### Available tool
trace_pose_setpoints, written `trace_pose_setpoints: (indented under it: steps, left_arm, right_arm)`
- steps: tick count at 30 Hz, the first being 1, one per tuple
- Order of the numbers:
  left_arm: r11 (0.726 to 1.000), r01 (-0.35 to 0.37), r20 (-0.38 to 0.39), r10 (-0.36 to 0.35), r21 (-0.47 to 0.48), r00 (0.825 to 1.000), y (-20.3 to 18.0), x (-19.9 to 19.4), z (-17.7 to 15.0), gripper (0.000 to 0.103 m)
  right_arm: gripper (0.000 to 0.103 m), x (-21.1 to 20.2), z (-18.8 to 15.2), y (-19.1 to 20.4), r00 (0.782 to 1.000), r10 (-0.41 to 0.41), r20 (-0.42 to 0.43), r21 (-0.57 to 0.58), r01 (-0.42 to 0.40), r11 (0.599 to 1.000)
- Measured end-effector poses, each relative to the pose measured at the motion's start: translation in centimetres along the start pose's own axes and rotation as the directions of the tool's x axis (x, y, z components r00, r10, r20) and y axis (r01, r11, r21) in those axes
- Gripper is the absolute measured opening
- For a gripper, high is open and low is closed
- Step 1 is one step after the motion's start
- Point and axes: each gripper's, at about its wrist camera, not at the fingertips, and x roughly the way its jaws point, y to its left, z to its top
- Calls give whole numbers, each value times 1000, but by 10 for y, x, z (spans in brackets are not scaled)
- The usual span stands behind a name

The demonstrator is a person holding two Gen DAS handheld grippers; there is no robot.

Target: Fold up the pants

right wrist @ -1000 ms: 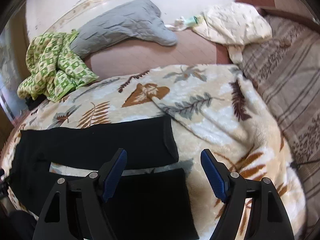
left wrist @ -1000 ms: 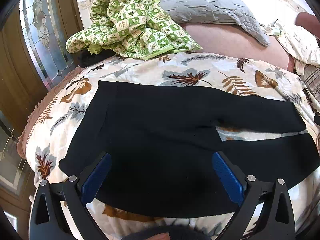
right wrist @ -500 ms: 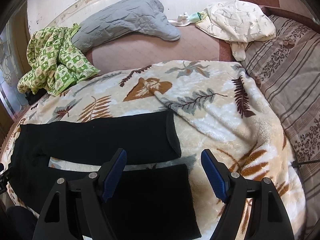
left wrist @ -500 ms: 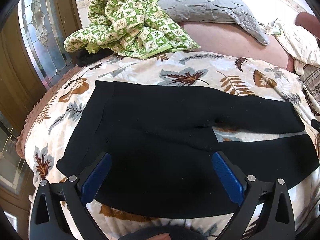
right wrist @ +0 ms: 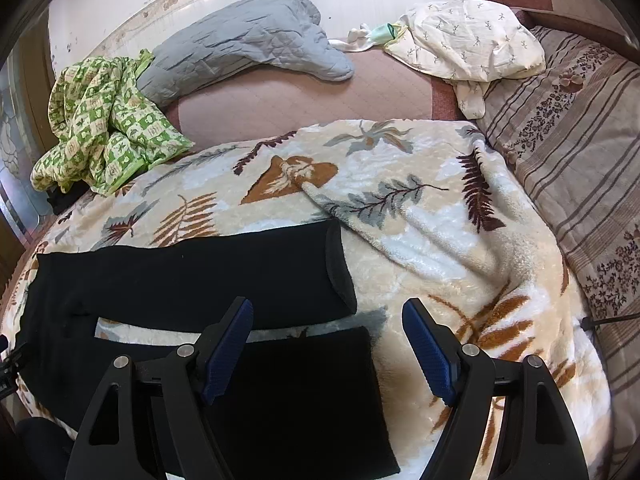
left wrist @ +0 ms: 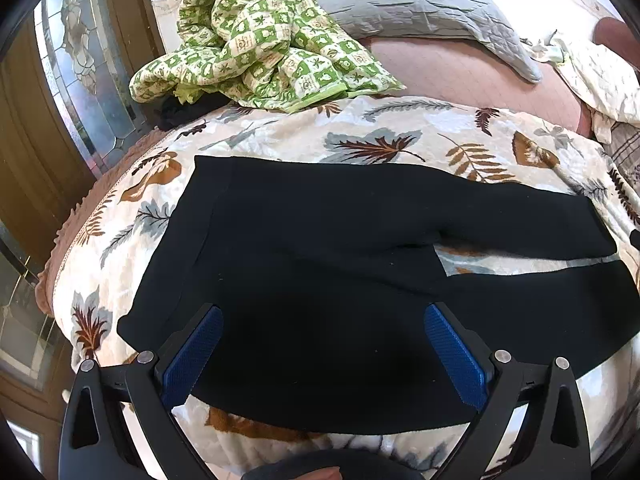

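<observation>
Both jaws stand wide apart with nothing between the blue pads: the left gripper (left wrist: 322,344) hangs over the waist end of the black pants (left wrist: 328,264), the right gripper (right wrist: 328,340) over the cuffs of the 2 legs. The pants lie spread flat across a cream blanket with a leaf print (right wrist: 440,216) on a bed, waistband at the left, legs running right with a strip of blanket showing between them. Behind them, a green checked cloth (left wrist: 260,36) lies bunched beside a grey quilted pillow (right wrist: 248,44). A cream floral cloth (right wrist: 468,36) is crumpled at the far right, near a striped brown cover (right wrist: 580,140).
</observation>
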Motion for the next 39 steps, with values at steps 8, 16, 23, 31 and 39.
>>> trace_pose_setpoints:
  steps: [8, 16, 23, 31, 39]
  left_arm:
    - [1000, 11, -7, -11, -14, 1000, 3, 2, 2, 102]
    - [1000, 11, -7, -11, -14, 1000, 3, 2, 2, 102]
    - [1000, 11, -7, -12, -15, 1000, 3, 2, 2, 102]
    - [1000, 13, -8, -13, -17, 1000, 2, 3, 1, 102]
    - [1000, 18, -13, -18, -24, 1000, 1, 5, 1, 102]
  right_arm:
    - [79, 5, -1, 4, 1000, -9, -14, -14, 8, 1000]
    - [79, 6, -2, 6, 1000, -11, -20, -17, 11, 1000]
    - [79, 6, -2, 5, 1000, -10, -19, -16, 10, 1000]
    - [79, 7, -2, 5, 1000, -10, -18, -17, 10, 1000]
    - [83, 5, -5, 17, 997, -77, 4, -90, 77, 993]
